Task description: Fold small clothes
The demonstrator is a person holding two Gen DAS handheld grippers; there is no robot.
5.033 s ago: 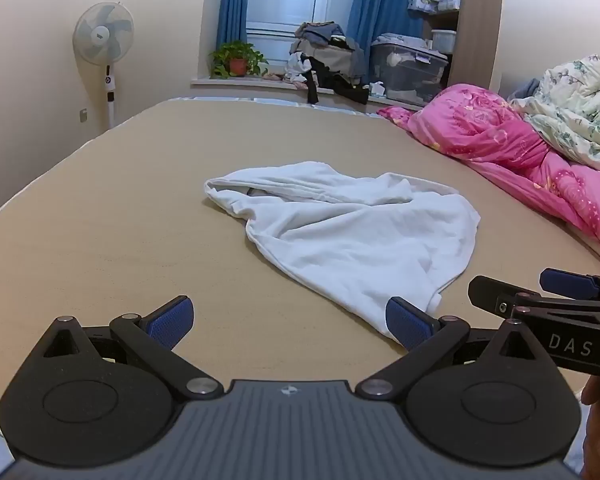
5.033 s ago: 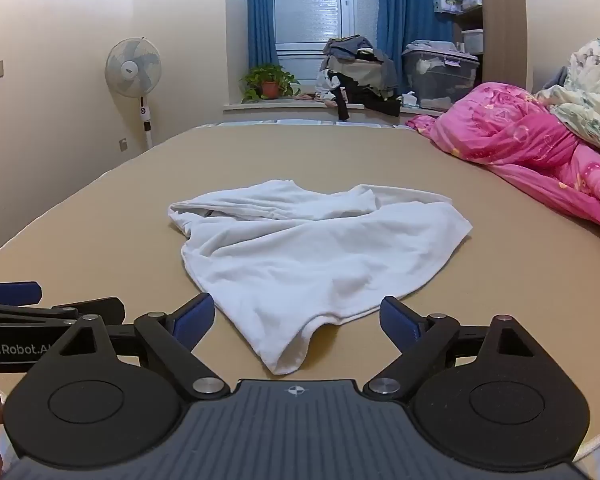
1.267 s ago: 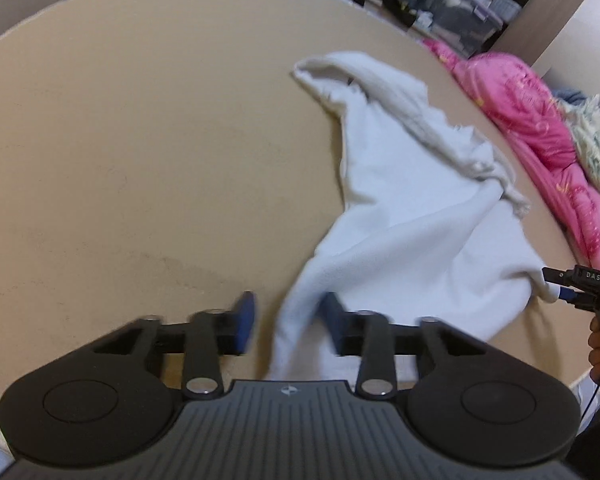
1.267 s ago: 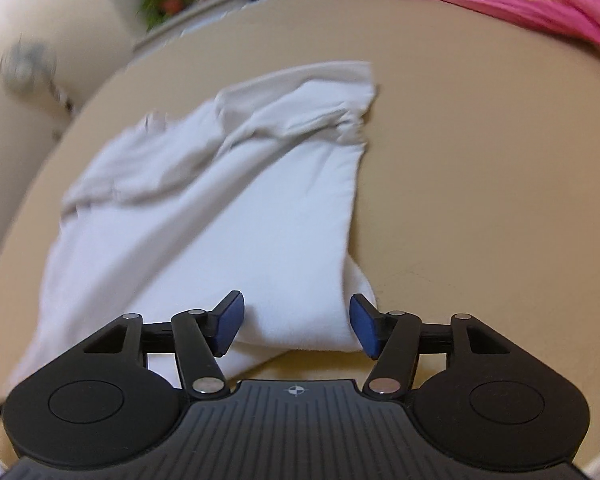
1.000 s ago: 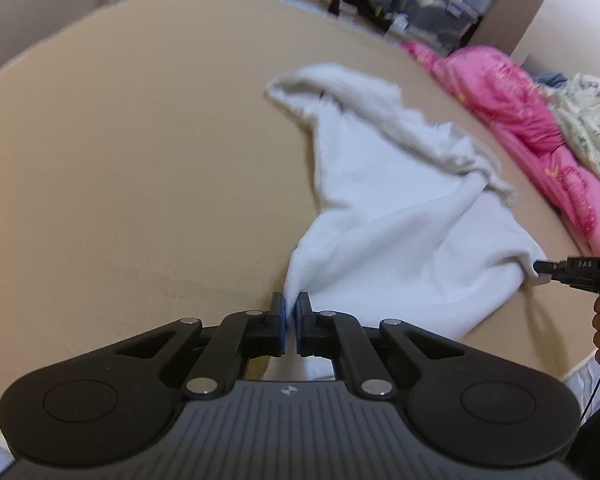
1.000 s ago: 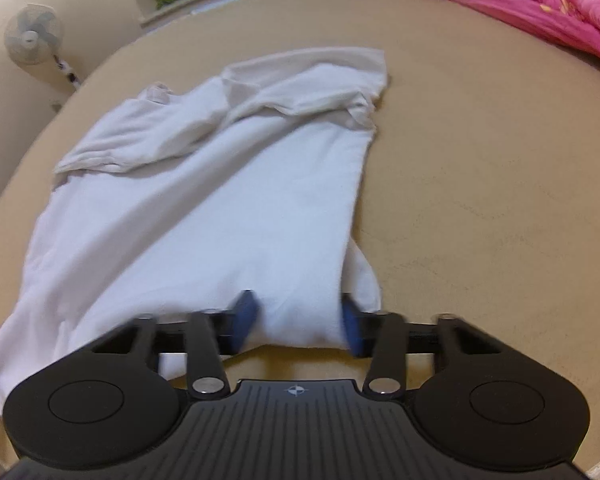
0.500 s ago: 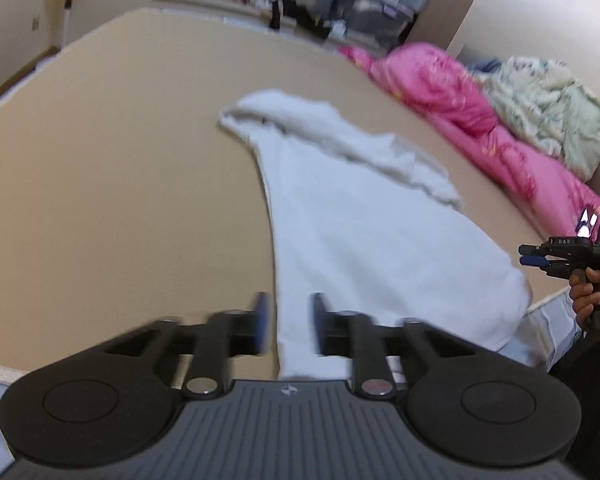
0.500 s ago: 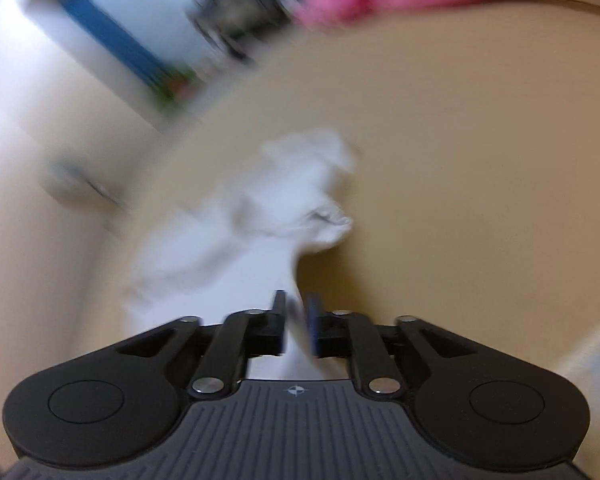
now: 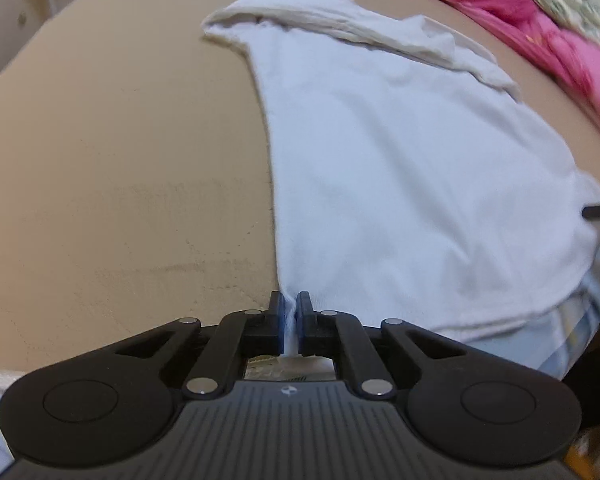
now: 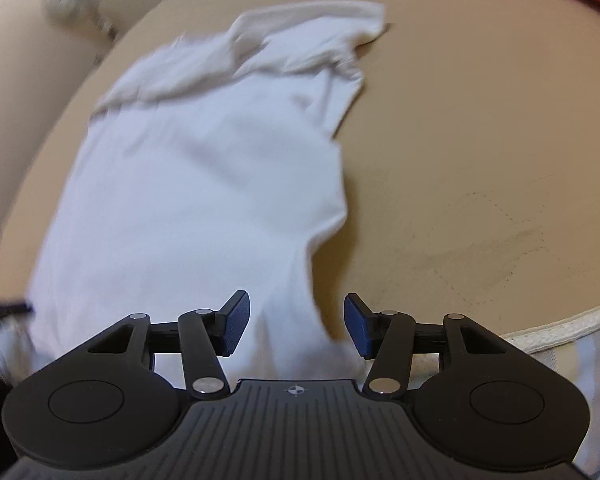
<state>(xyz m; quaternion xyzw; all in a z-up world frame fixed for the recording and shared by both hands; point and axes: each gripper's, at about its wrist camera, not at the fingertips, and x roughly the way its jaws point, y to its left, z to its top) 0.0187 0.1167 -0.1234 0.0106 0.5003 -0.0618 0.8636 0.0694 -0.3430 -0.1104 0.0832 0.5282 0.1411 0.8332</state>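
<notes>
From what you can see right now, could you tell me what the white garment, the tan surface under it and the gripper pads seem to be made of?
White garment: soft knit, probably cotton jersey; matte, with limp folds and a hemmed edge. Tan surface: looks like a fabric-covered mattress; matte, with faint creases and a piped edge. Left gripper pads: blue and apparently rubbery, though the material cannot be confirmed.

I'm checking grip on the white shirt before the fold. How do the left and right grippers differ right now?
The left gripper has its blue pads closed on a corner of the white cotton shirt; the right gripper stands open, cloth between its pads but not pinched. The left sits at the shirt's left hem corner; the right sits over the right hem corner. Both point along the shirt across the tan bed surface.
</notes>
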